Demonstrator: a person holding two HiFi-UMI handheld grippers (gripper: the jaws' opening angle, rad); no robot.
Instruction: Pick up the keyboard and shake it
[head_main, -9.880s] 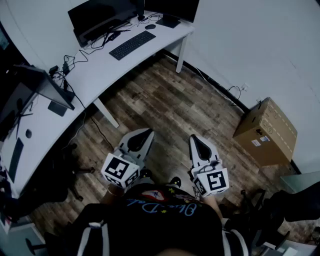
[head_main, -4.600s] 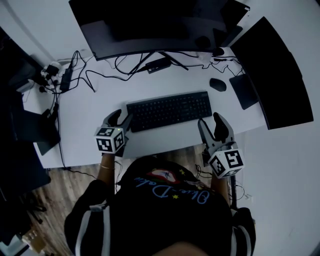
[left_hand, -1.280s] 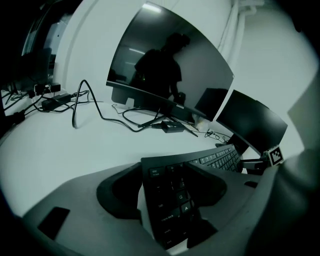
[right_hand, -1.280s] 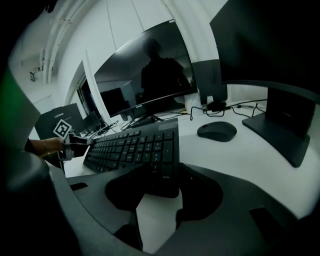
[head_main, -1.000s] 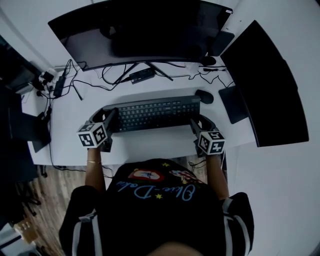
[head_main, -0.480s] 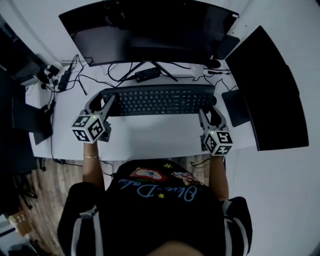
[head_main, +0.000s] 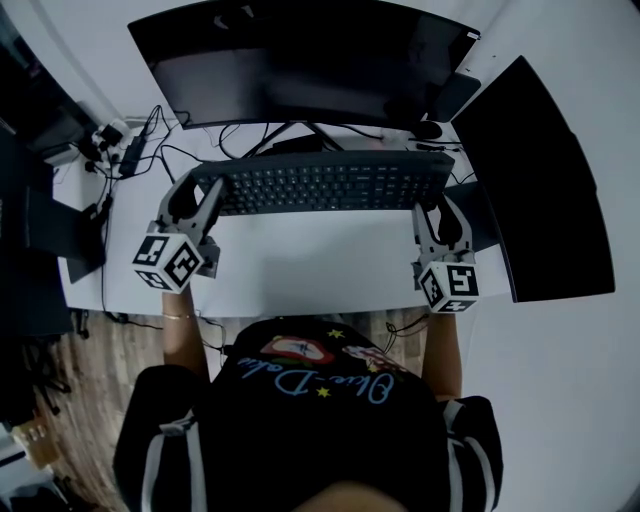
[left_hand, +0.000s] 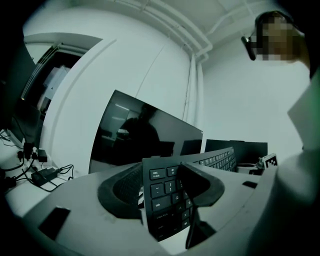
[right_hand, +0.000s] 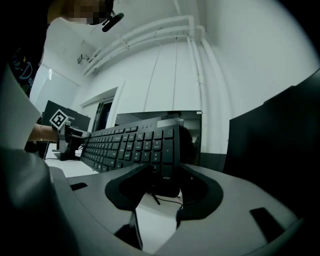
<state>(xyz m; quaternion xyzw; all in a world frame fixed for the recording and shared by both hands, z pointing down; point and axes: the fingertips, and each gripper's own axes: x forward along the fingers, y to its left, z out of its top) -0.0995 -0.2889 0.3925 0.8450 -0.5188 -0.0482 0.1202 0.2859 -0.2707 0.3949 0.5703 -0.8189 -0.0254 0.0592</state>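
A black keyboard (head_main: 330, 185) hangs level above the white desk (head_main: 300, 270), just in front of the big monitor. My left gripper (head_main: 200, 192) is shut on its left end, and my right gripper (head_main: 437, 205) is shut on its right end. In the left gripper view the keyboard (left_hand: 165, 195) stands edge-on between the two jaws, the escape and tab keys showing. In the right gripper view the numpad end of the keyboard (right_hand: 135, 145) sits between the jaws, and the other gripper's marker cube (right_hand: 59, 120) shows beyond the far end.
A wide curved monitor (head_main: 300, 60) stands at the back of the desk and a second dark monitor (head_main: 540, 180) at the right. A mouse (head_main: 428, 130) lies near the back right. Cables and a power strip (head_main: 130, 150) lie at the left.
Both grippers have carried the keyboard up off the desk and further toward the big monitor; it now appears larger and higher in the head view.
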